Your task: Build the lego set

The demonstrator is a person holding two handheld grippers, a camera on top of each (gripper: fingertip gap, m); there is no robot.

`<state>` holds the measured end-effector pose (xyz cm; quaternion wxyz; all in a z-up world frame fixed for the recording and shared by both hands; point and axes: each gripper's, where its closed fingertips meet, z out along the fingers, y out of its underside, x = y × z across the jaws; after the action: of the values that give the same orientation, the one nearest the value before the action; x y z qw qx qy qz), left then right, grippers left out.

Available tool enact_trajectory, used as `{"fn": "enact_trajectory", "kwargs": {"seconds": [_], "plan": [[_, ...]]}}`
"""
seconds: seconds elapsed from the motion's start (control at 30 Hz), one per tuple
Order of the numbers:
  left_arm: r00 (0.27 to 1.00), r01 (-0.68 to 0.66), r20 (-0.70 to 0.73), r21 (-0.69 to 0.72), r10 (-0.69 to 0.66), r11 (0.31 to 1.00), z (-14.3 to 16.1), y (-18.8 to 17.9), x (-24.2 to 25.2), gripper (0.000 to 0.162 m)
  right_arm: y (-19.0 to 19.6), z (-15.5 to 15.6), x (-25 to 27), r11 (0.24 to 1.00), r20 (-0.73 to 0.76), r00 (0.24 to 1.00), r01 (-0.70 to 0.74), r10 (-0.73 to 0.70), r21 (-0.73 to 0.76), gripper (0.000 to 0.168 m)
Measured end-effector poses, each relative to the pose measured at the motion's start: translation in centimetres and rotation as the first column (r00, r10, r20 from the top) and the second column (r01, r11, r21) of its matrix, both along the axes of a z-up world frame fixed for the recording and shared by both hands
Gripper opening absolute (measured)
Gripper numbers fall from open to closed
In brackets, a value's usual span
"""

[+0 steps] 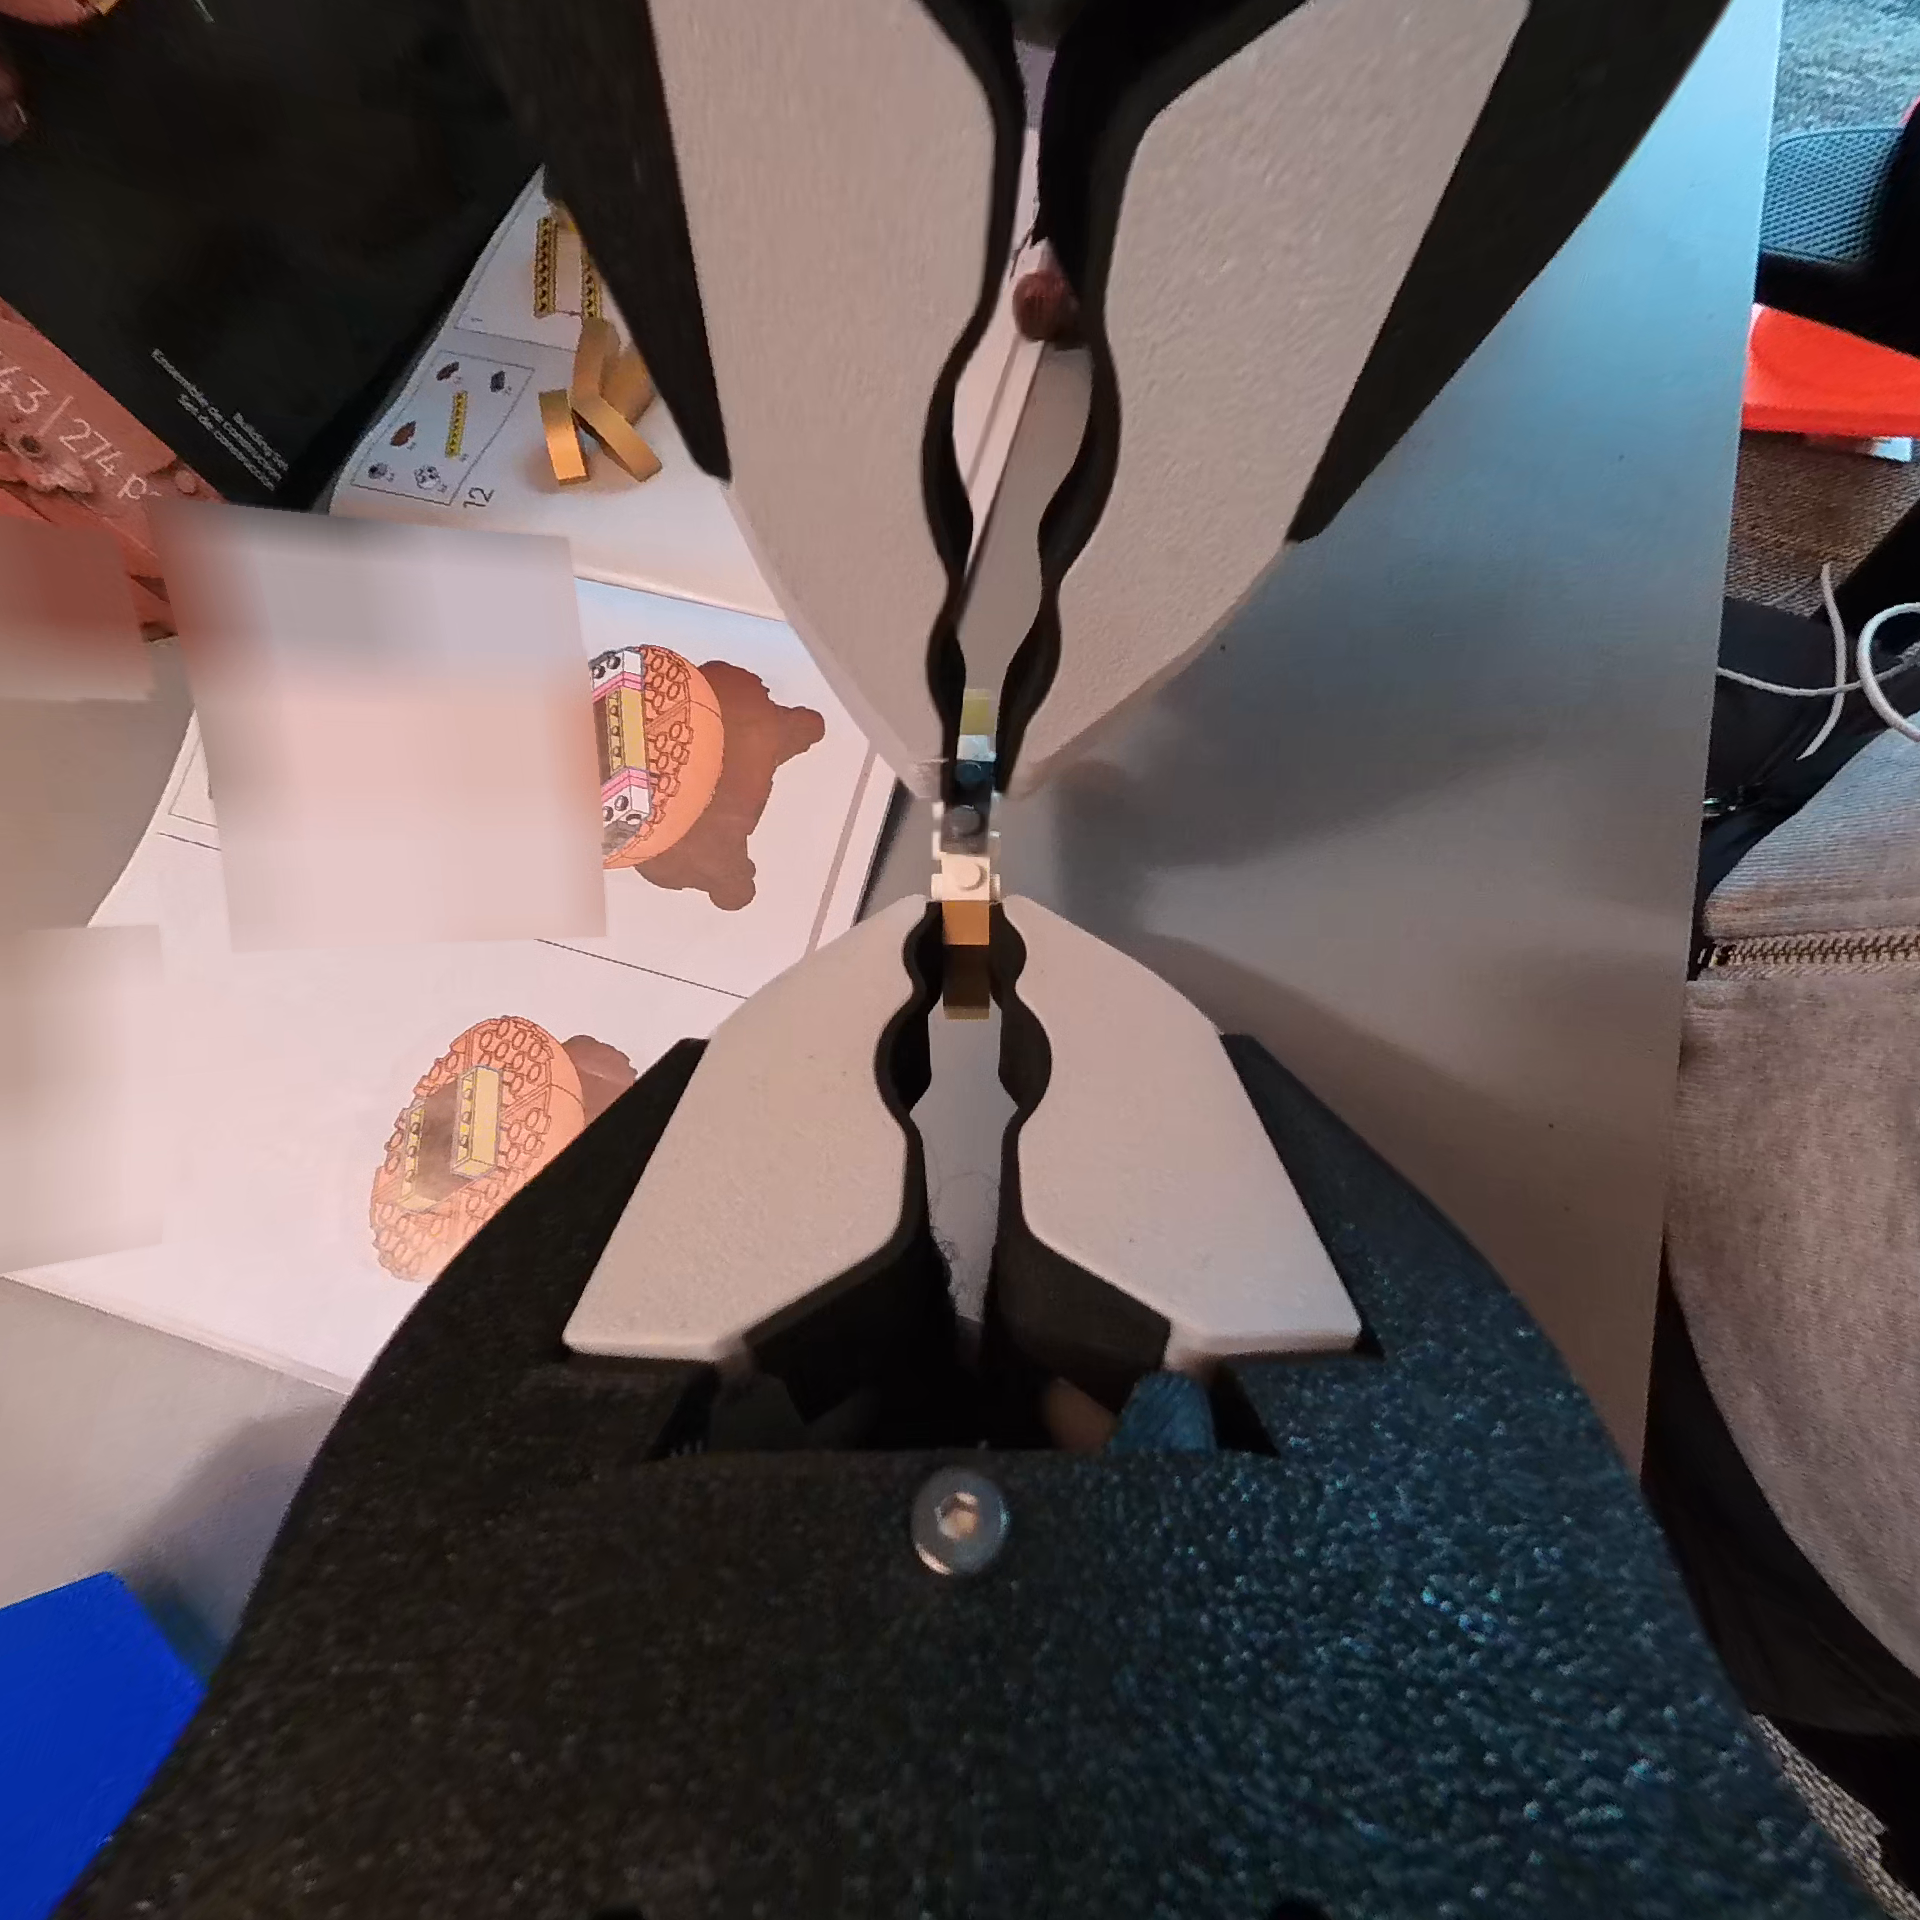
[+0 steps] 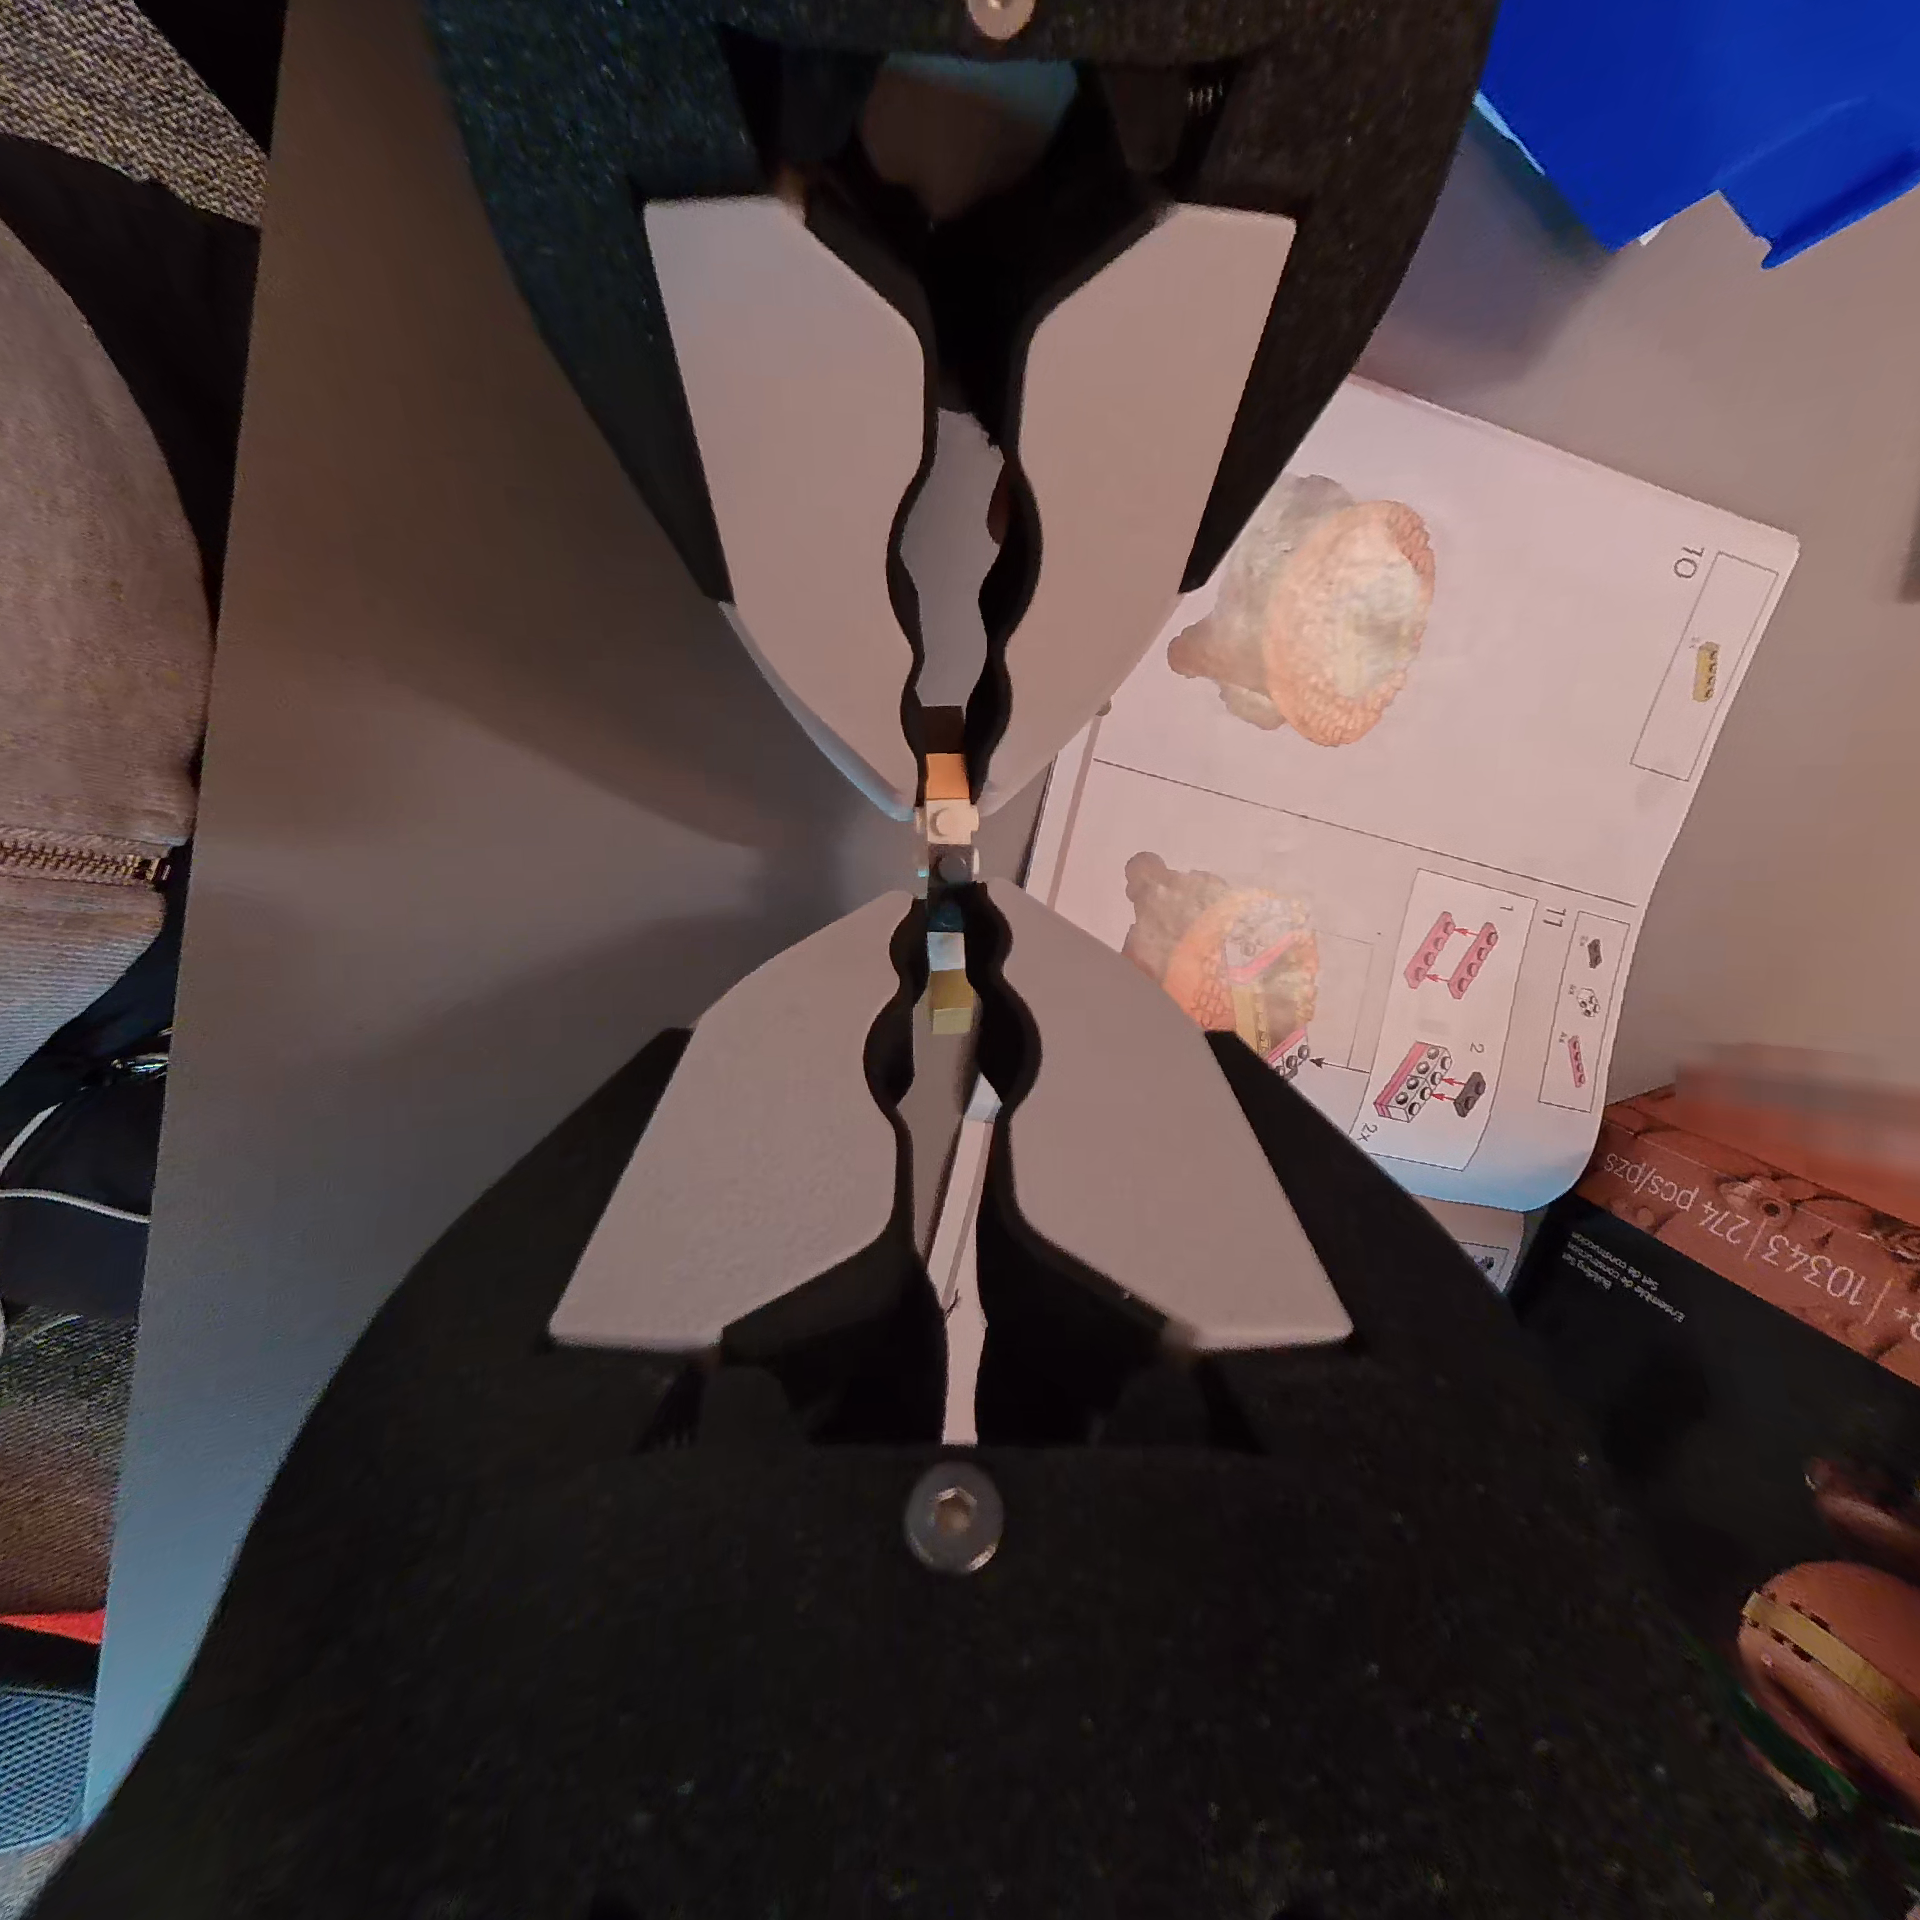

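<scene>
Closest to each camera is the speckled black body of its own tool, with two pale grey fingers edged in wavy black rubber reaching forward. Between the tips of the left tool [image 1: 966, 961] sits a small stack of lego pieces [image 1: 966, 883]: a gold-tan brick pinched in the nearly closed fingers, then a white studded piece and a dark grey one beyond it. The far end of that same stack is clamped in the right tool [image 1: 968, 774], which comes in from the top of the left wrist view, tip to tip with the left one. Seen from the right wrist view, the stack [image 2: 951, 847] runs from the right tool [image 2: 948, 971] up into the left tool [image 2: 945, 784], both closed tight on it (a white piece and a gold one are visible inside the right tool's grip). The pieces are held in the air above the grey bench [image 1: 1403, 831].

On the bench lies an open white instruction booklet [image 1: 727, 935] printed with orange dome-shaped models. A few loose curved gold lego pieces [image 1: 597, 416] rest on its far page. Beside the booklet is the dark lego box [image 2: 1714, 1403]. A bright blue bin [image 2: 1704, 114] sits at the bench's other end. Past the bench edge is grey fabric with a zip [image 1: 1808, 1039].
</scene>
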<state>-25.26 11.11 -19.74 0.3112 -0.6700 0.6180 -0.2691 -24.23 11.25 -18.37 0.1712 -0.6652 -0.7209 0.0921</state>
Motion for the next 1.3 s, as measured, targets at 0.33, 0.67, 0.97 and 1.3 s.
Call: {"fn": "enact_trajectory", "kwargs": {"seconds": [0.33,0.67,0.97,1.3], "plan": [[1.0,0.011,0.008,0.004,-0.011,1.0,0.2,-0.1,0.0,0.007,0.0,0.1,0.0,1.0,0.001,1.0,-0.007,0.007,0.009,0.006],[1.0,0.013,0.012,0.005,-0.013,1.0,0.3,-0.1,0.0,0.007,0.0,0.2,0.1,1.0,-0.001,1.0,-0.007,0.007,0.016,0.008],[0.999,0.044,0.031,-0.026,-0.043,0.999,0.7,-0.5,0.1,0.007,-0.3,0.6,0.1,0.995,0.002,0.997,-0.079,0.079,0.056,0.008],[0.997,0.065,0.052,-0.08,-0.061,0.995,1.8,0.0,0.4,0.007,0.4,1.7,0.4,0.99,-0.01,0.996,-0.088,0.09,0.114,0.008]]}}
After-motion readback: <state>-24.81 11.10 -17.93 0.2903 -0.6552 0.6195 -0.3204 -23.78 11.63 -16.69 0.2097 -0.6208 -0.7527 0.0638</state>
